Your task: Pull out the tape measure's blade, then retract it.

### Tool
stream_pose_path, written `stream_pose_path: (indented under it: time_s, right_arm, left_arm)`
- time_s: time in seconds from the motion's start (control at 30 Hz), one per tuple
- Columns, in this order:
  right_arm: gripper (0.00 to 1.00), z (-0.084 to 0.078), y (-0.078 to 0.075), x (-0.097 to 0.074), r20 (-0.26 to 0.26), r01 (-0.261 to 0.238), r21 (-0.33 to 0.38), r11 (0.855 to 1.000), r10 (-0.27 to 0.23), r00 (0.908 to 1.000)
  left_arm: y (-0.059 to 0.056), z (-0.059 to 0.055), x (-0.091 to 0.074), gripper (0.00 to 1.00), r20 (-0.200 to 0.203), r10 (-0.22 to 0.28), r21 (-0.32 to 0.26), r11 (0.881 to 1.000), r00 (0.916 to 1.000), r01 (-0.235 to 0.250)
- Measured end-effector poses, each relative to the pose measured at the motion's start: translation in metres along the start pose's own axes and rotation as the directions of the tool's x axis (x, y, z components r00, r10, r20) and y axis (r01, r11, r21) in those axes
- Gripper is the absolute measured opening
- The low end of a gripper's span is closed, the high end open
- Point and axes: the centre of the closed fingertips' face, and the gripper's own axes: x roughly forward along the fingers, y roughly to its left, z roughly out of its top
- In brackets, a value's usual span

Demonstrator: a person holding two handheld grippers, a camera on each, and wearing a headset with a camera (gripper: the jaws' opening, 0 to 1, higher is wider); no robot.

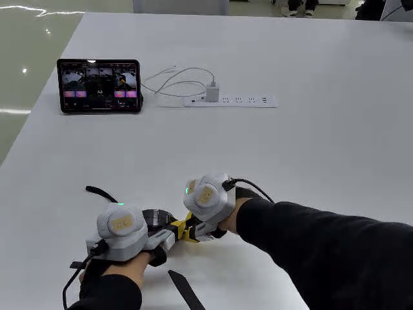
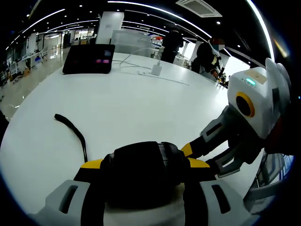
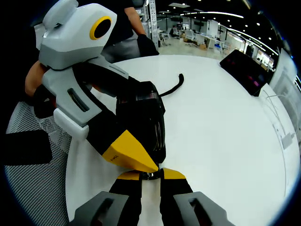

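A black tape measure (image 2: pixel 143 167) sits between the jaws of my left gripper (image 2: pixel 141 188), which is shut on its case. Its black wrist strap (image 2: pixel 73 132) trails across the white table. In the right gripper view the case (image 3: pixel 141 120) lies just ahead of my right gripper (image 3: pixel 150 176), whose yellow-tipped jaws are shut on the small metal hook at the blade's end. No length of blade shows between hook and case. In the head view the left gripper (image 1: pixel 169 237) and right gripper (image 1: pixel 187 229) meet at the tape measure (image 1: pixel 158 219) near the table's front edge.
A tablet (image 1: pixel 99 85) with a lit screen stands at the back left. A white power strip (image 1: pixel 232 101) with a charger and looped cable lies behind the middle. A black strap (image 1: pixel 186 289) lies by the front edge. People stand beyond the table.
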Motion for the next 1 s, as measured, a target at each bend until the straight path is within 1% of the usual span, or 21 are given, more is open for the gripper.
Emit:
stream_pose_path:
  time_s: [0.7,1.0]
  right_arm:
    - [0.11,0.0023,0.0002,-0.0002,0.009,0.015,-0.014,1.0,-0.015,0.9999]
    - [0.11,0.0026,-0.0003,-0.0004,0.008,0.01,-0.017,1.0,-0.01,0.9999]
  left_arm:
    - [-0.0001,0.0009,-0.0004,0.64,0.005,0.003,0.002,1.0,1.0,-0.003]
    - [-0.0001,0.0009,-0.0002,0.64,0.007,0.005,0.002,1.0,1.0,-0.005]
